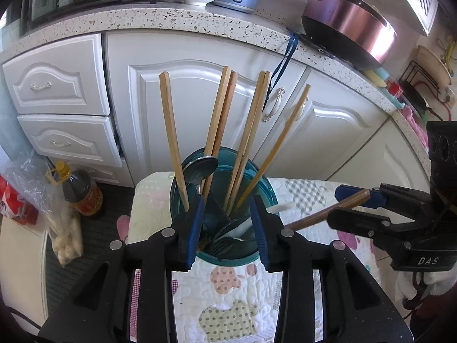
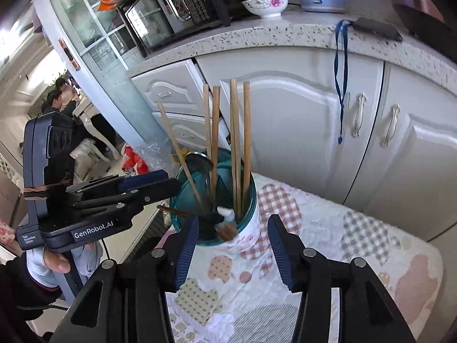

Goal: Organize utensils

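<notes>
Chopsticks (image 1: 247, 140) of light wood stand upright in the holder (image 2: 251, 225), a cup with a teal rim and a white patterned wall. A metal spoon (image 1: 202, 164) leans among them, and dark forks (image 1: 222, 243) lie low inside. The holder stands on a quilted patchwork cloth (image 1: 228, 300) that covers the surface, in front of white kitchen cabinets.

One dark brown stick (image 1: 322, 210), a chopstick or a handle, I cannot tell which, is not upright. Its lower end is in the holder. Its upper end leans out over the rim toward the right claw (image 2: 234, 218). A white spoon (image 1: 282, 207) also rests at that side of the rim.

The left claw (image 1: 227, 198) is open, and its two blue pads stand on either side of the near rim of the holder without pressing it. The right claw is open too. In its own view the fingers are wide apart, and the brown end shows low between them. It holds nothing.

I judge that the step in hand is the dark stick: it is in the holder but lies slanted. The next move probably asks the right claw to close on the free end and tip it up among the other sticks, while the left claw steadies the holder. The lift should be gentle, because a push on the rim could tilt the cup on the soft cloth.
</notes>
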